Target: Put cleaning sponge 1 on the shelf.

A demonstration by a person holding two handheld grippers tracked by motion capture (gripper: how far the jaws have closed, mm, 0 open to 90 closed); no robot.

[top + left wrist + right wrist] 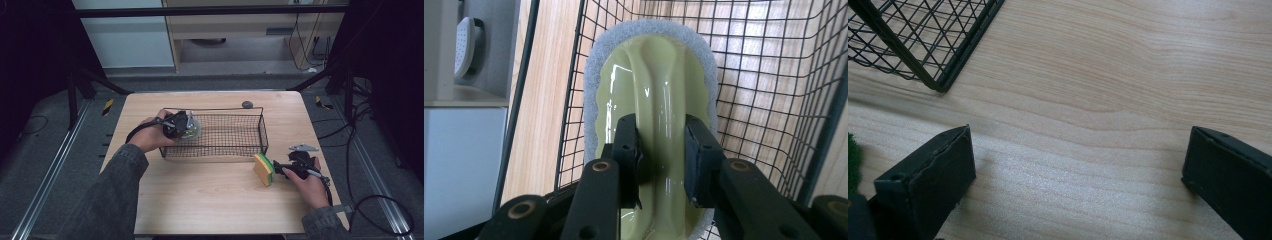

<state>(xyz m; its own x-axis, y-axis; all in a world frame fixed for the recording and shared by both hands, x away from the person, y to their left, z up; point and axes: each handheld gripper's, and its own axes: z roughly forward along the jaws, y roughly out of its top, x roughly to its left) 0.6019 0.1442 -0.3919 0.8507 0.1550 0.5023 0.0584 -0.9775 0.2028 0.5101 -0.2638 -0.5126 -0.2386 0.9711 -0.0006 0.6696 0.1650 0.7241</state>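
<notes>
Left gripper (659,150) has its jaws clamped on the raised handle ridge of a scrubber (651,90): glossy pale-green plastic top, grey-white fuzzy pad around the rim. In the high view the left gripper (186,125) and scrubber (192,128) sit at the 9 o'clock end of the wire basket (262,131), at or just over its rim; can't tell if the pad rests on the mesh.

Handling, as a guess: light thing. The plastic shell looks stiff and slick, with shiny highlights, so it could slide out of a weak pinch. The pad edge is soft and would squash, a bad place to grab. The centre ridge is the right hold, narrow enough for the jaws, and the pads (626,150) sit on either side of it. Not fragile; a drop into the basket should do no harm.

Right gripper (284,168) is at 4 o'clock on the table (200,210), jaws wide with nothing between them, bare wood under them in the right gripper view (1078,170). A sponge (263,169), yellow with a green face, stands on edge just beside the jaws at their 9 o'clock; touching or not, can't tell. Soft, light, squeezable; take it across the flat faces.

Small grey round thing (247,104) lies at the basket's far rim, 12 o'clock.
</notes>
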